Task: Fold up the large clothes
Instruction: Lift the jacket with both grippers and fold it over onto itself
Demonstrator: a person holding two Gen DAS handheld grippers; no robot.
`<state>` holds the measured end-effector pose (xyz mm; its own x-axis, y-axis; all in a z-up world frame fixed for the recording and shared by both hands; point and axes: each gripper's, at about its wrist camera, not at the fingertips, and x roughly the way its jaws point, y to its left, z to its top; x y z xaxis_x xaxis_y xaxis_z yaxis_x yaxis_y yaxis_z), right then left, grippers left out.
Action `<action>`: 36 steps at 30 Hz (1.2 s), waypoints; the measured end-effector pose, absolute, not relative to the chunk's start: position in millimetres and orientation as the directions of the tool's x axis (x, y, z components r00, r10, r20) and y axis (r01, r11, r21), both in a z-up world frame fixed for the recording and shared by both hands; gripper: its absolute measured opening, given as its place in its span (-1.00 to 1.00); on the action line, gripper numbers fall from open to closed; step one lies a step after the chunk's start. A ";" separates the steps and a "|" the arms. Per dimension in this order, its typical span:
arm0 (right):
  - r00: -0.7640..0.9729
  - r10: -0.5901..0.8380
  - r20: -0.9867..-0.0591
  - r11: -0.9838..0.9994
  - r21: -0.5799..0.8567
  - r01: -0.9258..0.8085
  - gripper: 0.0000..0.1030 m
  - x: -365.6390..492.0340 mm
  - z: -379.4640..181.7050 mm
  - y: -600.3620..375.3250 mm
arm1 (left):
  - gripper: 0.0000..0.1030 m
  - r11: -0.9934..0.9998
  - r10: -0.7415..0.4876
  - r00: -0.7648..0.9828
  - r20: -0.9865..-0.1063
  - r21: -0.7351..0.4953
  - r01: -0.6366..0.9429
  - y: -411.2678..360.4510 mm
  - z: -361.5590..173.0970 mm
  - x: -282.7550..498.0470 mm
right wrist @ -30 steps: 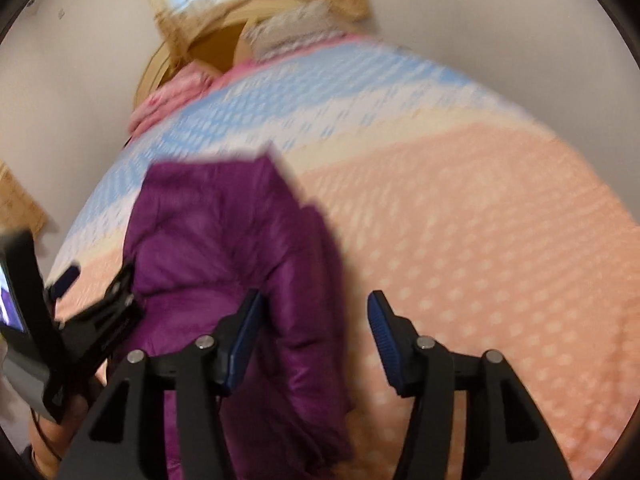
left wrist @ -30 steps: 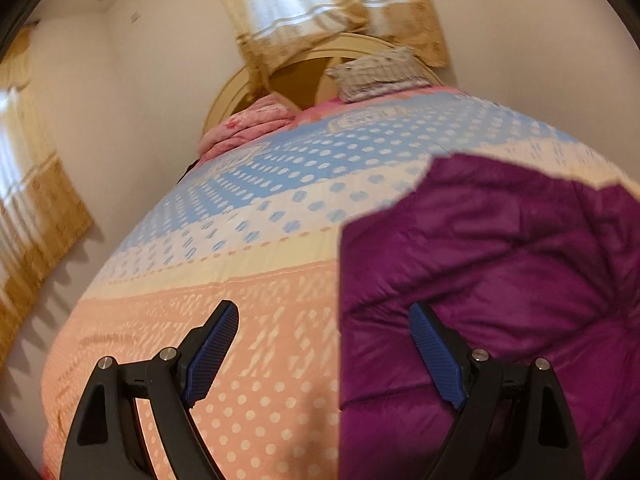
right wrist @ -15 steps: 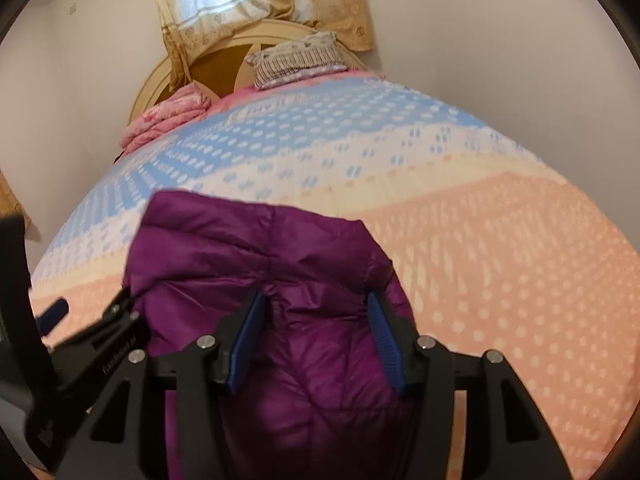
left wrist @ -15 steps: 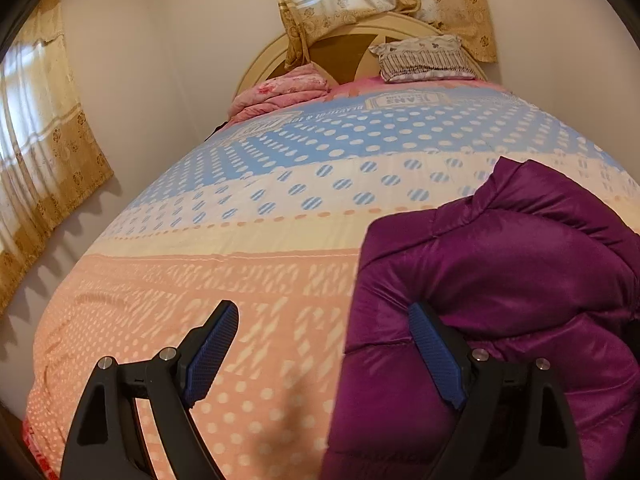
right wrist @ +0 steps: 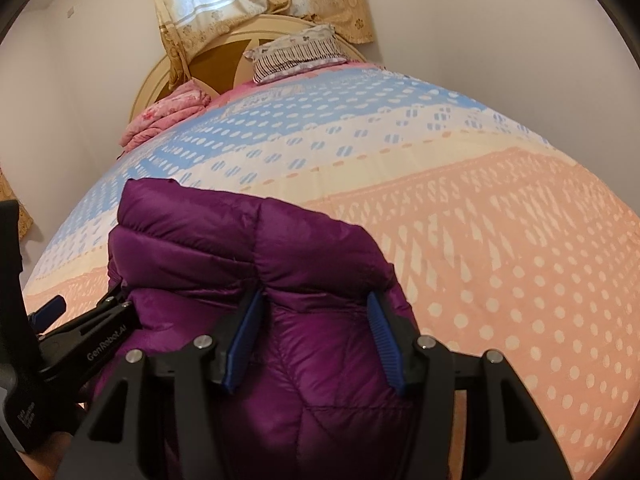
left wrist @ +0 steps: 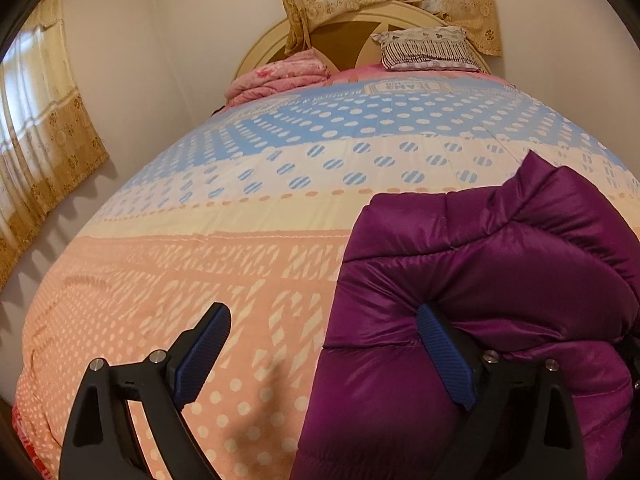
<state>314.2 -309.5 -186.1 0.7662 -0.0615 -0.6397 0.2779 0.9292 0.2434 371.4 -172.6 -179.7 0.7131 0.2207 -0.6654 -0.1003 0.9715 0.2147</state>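
A purple puffer jacket (left wrist: 480, 280) lies bunched on the near part of the bed, at the right in the left wrist view and low centre in the right wrist view (right wrist: 256, 248). My left gripper (left wrist: 324, 356) is open; its right finger presses the jacket's left edge, its left finger is over bare quilt. My right gripper (right wrist: 312, 332) is open, with both fingers pushed into the puffy jacket, which bulges between them. The left gripper's body (right wrist: 80, 340) shows at the left of the right wrist view.
The bed carries a dotted quilt (left wrist: 240, 208) in orange, cream and blue bands. A folded pink blanket (left wrist: 280, 76) and a striped pillow (left wrist: 424, 48) lie at the headboard. Walls and curtains (left wrist: 44, 128) stand close on the left and behind.
Both grippers have come down and settled at the jacket. The right gripper moved left onto the jacket's top fold; the jacket has gone from spread out to bunched.
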 end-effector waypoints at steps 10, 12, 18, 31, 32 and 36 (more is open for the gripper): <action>0.739 -0.044 -0.673 0.920 0.260 0.292 0.14 323.3 -194.3 -313.4 | 0.85 0.971 0.221 0.696 -0.683 0.221 -0.091 -175.4 -185.8 377.6; 0.734 -0.049 -0.677 0.921 0.253 0.295 0.14 324.1 -195.3 -313.2 | 0.85 0.972 0.220 0.695 -0.684 0.218 -0.092 -174.9 -186.5 377.9; 0.721 -0.076 -0.688 0.925 0.222 0.308 0.15 326.6 -197.1 -310.3 | 0.86 0.974 0.212 0.689 -0.693 0.209 -0.089 -173.5 -188.5 378.5; 0.705 -0.085 -0.704 0.928 0.201 0.312 0.19 330.6 -200.0 -311.2 | 0.86 0.977 0.198 0.682 -0.704 0.196 -0.081 -170.9 -190.3 381.2; 0.704 -0.084 -0.705 0.929 0.201 0.312 0.19 330.9 -200.2 -311.4 | 0.86 0.977 0.197 0.682 -0.704 0.196 -0.081 -170.8 -190.4 381.3; 0.698 -0.090 -0.710 0.930 0.191 0.314 0.20 332.1 -201.1 -310.7 | 0.86 0.977 0.200 0.681 -0.704 0.200 -0.080 -171.0 -190.6 381.2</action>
<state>332.1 -310.7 -201.1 0.6983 -0.0897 -0.7102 0.3137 0.9301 0.1910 381.2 -171.0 -190.6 0.6811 0.1996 -0.7044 -0.0798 0.9766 0.1995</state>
